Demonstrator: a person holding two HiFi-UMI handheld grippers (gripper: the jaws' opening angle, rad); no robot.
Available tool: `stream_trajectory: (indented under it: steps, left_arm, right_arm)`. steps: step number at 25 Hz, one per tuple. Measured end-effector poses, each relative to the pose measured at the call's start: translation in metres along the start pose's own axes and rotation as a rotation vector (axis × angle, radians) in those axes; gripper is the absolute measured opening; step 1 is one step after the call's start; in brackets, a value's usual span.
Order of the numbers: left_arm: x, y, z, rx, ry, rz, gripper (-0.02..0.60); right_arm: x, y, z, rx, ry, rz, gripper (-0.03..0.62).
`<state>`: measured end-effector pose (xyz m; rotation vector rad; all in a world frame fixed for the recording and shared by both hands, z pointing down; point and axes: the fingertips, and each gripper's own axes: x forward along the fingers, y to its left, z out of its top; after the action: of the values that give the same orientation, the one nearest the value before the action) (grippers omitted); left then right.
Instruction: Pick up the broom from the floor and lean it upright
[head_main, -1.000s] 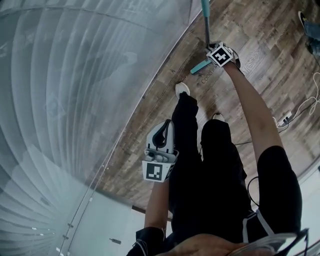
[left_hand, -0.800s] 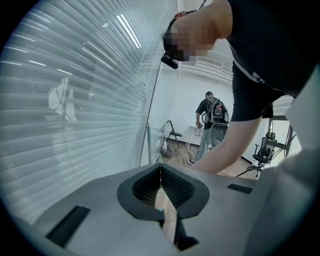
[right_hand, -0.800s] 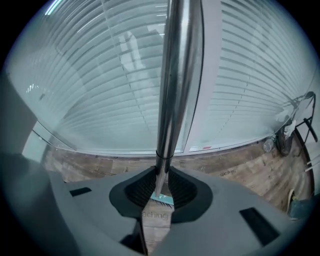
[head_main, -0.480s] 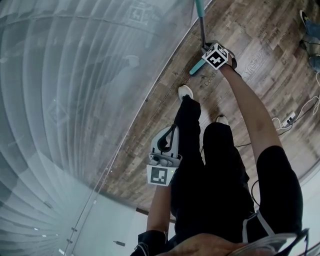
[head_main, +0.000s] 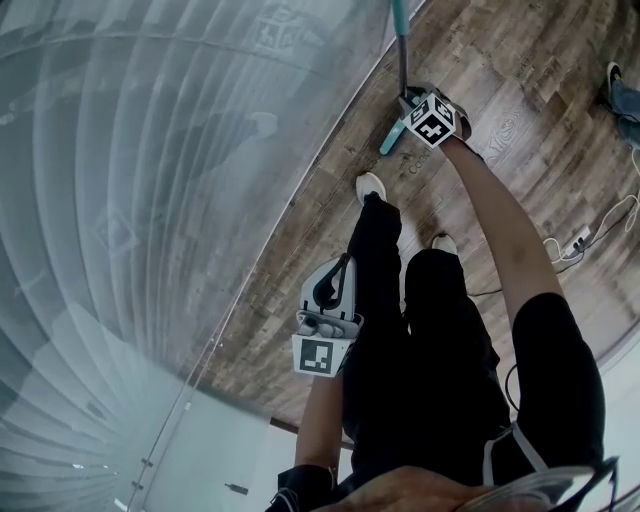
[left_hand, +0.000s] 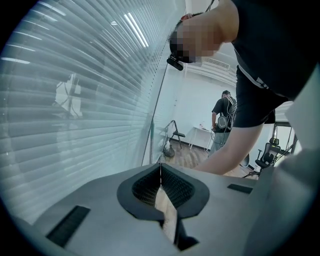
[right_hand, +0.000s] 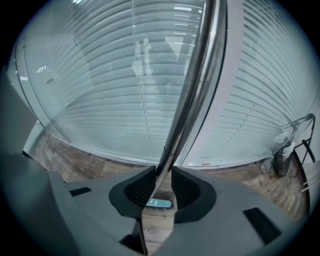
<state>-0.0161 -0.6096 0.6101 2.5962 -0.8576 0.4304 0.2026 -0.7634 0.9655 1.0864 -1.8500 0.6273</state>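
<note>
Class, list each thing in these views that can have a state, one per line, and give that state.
Broom with silver pole and teal head: upright, head down on the wooden floor.
Right gripper: shut on the broom's pole.
Left gripper: shut, empty.
White slatted blinds: lowered.

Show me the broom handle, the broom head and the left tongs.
broom handle (right_hand: 200, 85), right gripper view, middle of the metal pole
broom head (head_main: 393, 140), head view, its teal bar
left tongs (left_hand: 160, 175), left gripper view, where the shut jaws meet
</note>
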Motion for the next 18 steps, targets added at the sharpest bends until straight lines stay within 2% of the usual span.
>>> stream_trajectory:
  steps: [8,13,18]
  left_arm:
    - [0.009,-0.003,-0.005,-0.022,0.003,-0.009,0.018]
    - [0.016,-0.009,0.000,-0.024,-0.002,-0.026,0.018]
    - [0.021,-0.004,0.002,-0.034,-0.003,-0.036,0.018]
  right_arm:
    - [0.002,-0.002,-0.001,0.009,-0.047,-0.003,0.092]
    - [-0.007,-0.006,0.006,0.040,-0.101,0.008,0.158]
    - [-0.018,-0.014,0.007,0.114,-0.145,-0.017,0.179]
